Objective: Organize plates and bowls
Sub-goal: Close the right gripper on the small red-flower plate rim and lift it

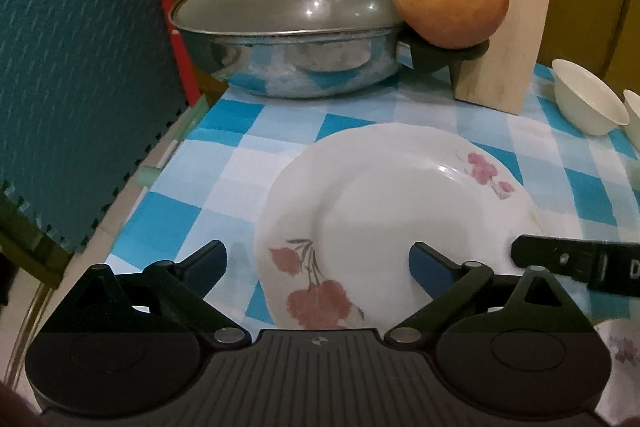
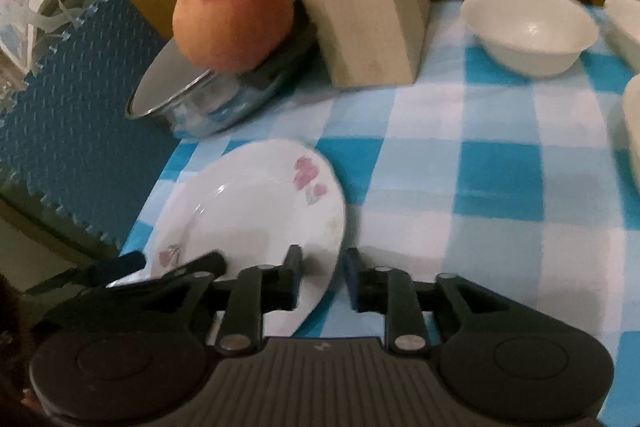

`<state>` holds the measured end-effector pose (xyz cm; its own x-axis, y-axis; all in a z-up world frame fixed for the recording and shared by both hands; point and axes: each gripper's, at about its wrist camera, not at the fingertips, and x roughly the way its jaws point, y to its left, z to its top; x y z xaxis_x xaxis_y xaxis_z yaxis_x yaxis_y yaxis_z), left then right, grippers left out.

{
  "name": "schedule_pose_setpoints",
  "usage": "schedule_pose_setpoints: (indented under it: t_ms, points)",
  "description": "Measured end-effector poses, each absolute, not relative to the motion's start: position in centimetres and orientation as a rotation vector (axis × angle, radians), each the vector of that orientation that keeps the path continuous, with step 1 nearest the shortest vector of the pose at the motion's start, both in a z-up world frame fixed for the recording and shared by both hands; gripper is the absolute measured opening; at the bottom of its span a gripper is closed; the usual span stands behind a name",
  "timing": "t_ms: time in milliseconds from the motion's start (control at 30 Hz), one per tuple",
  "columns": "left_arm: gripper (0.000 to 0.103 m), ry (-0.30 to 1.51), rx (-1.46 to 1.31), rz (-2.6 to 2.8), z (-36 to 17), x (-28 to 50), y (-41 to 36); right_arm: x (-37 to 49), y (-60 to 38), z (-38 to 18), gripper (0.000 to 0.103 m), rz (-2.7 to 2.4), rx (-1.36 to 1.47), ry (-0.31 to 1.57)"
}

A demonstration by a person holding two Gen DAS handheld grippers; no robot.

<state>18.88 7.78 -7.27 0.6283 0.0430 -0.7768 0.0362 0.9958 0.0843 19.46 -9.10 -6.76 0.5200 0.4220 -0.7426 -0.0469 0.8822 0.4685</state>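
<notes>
A white floral plate point(image 1: 400, 211) lies flat on the blue-checked counter point(image 1: 180, 227), just in front of a lidded steel pan point(image 1: 288, 35). The left gripper point(image 1: 320, 267) is held over the plate's near rim, its jaws spread wide and gripping nothing. The right gripper point(image 2: 322, 275) is set at the plate's right edge, jaws parted with the rim between them, not clamped. 1 white bowl point(image 2: 528, 27) stands well apart by a wooden block point(image 2: 360, 7).

The left tool point(image 1: 318, 265) is wide open over a white plate point(image 1: 400, 211) with pink flowers. The plate lies on the checked tabletop point(image 1: 248, 155).
</notes>
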Motion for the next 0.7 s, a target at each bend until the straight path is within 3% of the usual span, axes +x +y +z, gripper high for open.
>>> schedule_pose_setpoints:
  t_ms: [167, 300, 400, 467, 500, 600, 700]
  points:
    - [0.097, 0.851, 0.166, -0.026, -7.2, 18.9, 6.3, 19.3, -8.2, -6.5, 0.027, 0.306, 0.337, 0.978]
    - [0.093, 0.830, 0.192, -0.064, -7.2, 18.9, 5.3, 19.3, -8.6, -6.6, 0.020, 0.298, 0.344, 0.979]
    - [0.078, 0.830, 0.171, -0.101, -7.1, 18.8, 5.0, 19.4, -8.9, -6.7, 0.019, 0.293, 0.374, 0.984]
    - [0.062, 0.830, 0.169, -0.136, -6.9, 18.6, 4.5, 19.4, -9.0, -6.7, 0.018, 0.293, 0.381, 0.984]
    - [0.060, 0.830, 0.172, -0.146, -6.9, 18.5, 4.3, 19.4, -9.0, -6.7, 0.017, 0.292, 0.381, 0.983]
    - [0.060, 0.831, 0.199, -0.163, -6.7, 18.3, 4.0, 19.4, -9.2, -6.7, 0.017, 0.292, 0.389, 0.985]
    - [0.068, 0.836, 0.168, -0.142, -6.3, 18.4, 5.2, 19.4, -9.3, -6.8, 0.017, 0.295, 0.397, 0.987]
